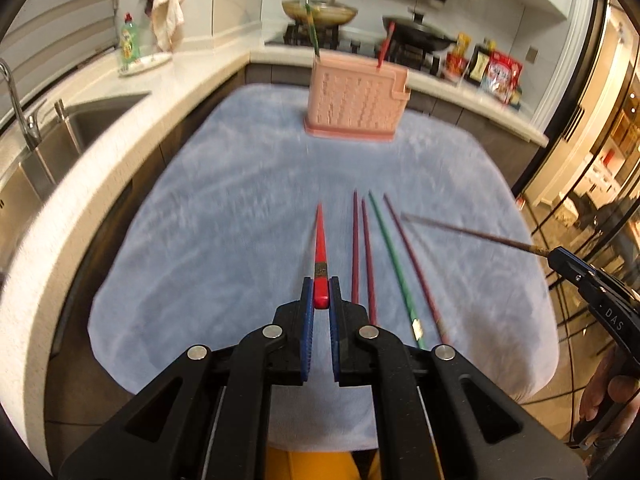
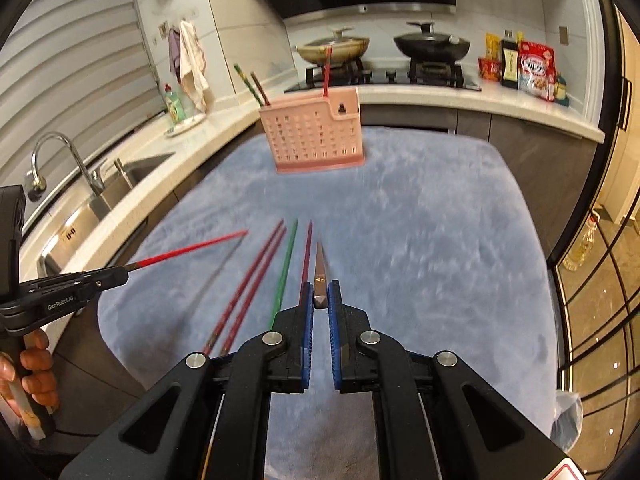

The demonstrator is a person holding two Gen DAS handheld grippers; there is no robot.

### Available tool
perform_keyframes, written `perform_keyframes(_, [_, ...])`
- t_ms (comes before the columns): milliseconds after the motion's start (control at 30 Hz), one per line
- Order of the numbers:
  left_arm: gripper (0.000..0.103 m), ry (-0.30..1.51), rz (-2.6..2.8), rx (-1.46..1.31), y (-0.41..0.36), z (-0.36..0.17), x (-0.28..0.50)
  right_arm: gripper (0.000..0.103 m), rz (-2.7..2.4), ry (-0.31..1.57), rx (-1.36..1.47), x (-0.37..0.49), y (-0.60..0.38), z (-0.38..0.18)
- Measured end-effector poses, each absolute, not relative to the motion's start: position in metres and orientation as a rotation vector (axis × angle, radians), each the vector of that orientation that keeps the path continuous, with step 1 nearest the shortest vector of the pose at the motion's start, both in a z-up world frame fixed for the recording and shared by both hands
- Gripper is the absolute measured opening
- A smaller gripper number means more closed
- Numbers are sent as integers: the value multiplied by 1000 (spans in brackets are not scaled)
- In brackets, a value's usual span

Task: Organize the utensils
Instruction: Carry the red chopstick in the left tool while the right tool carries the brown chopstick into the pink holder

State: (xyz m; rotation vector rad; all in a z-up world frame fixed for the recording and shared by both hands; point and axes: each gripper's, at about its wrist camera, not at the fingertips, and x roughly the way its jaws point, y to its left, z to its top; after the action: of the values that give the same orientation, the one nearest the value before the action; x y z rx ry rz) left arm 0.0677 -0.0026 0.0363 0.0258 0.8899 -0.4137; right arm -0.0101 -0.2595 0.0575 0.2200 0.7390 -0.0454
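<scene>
Kitchen setting: L-shaped counter with sink (image 1: 92, 120), gas hob carrying two lidded pans, packets of food at the far right.

Bench (image 1: 240, 184): covered by a pale blue fleecy cloth.

Pink utensil holder (image 1: 356, 98): perforated, upright near the far edge of the cloth. Contents: one green chopstick and one dark red chopstick at its left end, one red chopstick at its right end, all standing.

Loose chopsticks on the cloth, roughly side by side, tips pointing toward the holder: two dark red ones (image 1: 362, 256) close together, one green chopstick (image 1: 394, 268), one further dark red one beside it.

Left gripper (image 1: 321, 298): fingers narrow, clamped on the blunt end of a red chopstick (image 1: 320, 240), which projects forward and, seen from the right wrist view, is raised off the cloth.

Right gripper (image 2: 321, 298): fingers narrow, clamped on the blunt end of a brown chopstick (image 2: 319, 268), likewise projecting forward, to the right of the loose row.

Both views are motion-blurred.
</scene>
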Motion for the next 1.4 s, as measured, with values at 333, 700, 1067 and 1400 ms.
perform_keyframes(333, [7,749,-400,13,-9,90,110,7,-63,623,215,20,-275,105])
perform_keyframes(700, [7,699,-392,40,-32,113,159,7,-68,562,216,62,-287,130])
perform_keyframes(1067, [7,533,-403,3,-63,193,219,7,-42,397,256,148,-313,201])
perform_keyframes(1400, [7,393,-389,-40,-95,248,287,7,-44,289,297,244,-324,246])
